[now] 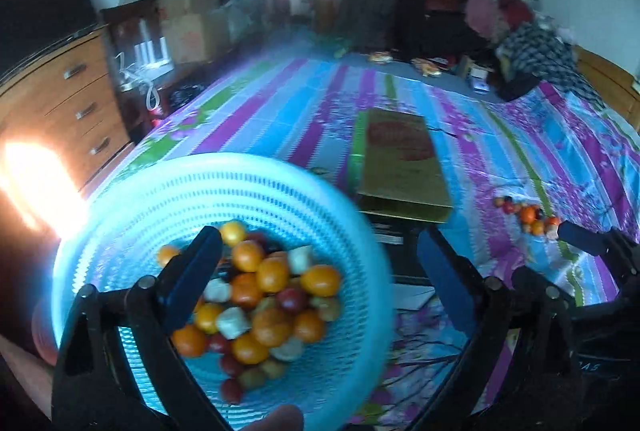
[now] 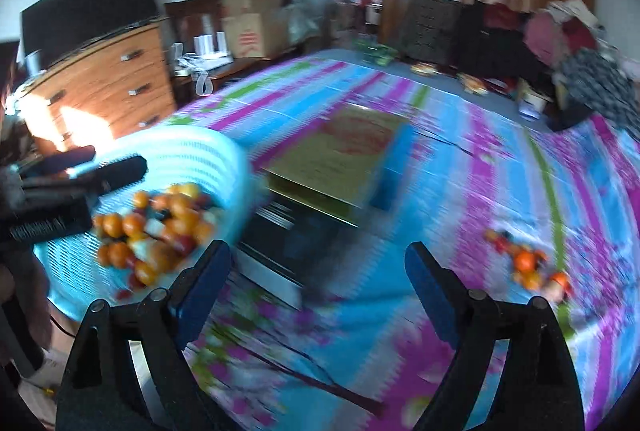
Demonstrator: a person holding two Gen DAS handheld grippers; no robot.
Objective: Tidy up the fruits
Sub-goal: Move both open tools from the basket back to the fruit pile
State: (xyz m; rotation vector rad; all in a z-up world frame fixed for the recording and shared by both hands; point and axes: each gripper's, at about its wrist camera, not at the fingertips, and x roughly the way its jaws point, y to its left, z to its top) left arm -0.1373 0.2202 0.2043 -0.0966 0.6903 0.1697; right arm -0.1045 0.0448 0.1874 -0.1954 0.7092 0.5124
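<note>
Both jaws apart, nothing held: left gripper [image 1: 320, 267], right gripper [image 2: 318, 277]. Loose fruits [image 2: 528, 263] at 3 o'clock on bedsheet [image 2: 460, 191]; small, round, likely roll; pinch gently across middle. Blue basket [image 1: 280, 191] light, flexible.

Round pale-blue slotted plastic basket [image 1: 132, 215] sits at the near left edge of the striped floral bedspread [image 1: 280, 103]. Heap of small orange, red and white fruits [image 1: 260, 307] lies in the basket. Flat rectangular olive-and-red cardboard box [image 1: 400, 159] lies just right of the basket, toward mid-bed. Loose cluster of small orange and red fruits [image 1: 528, 217] lies on the bedspread, well right of the box. Piled clothes [image 1: 532, 43] occupy the far right corner. Wooden chest of drawers [image 1: 60, 99] stands off the left edge.
</note>
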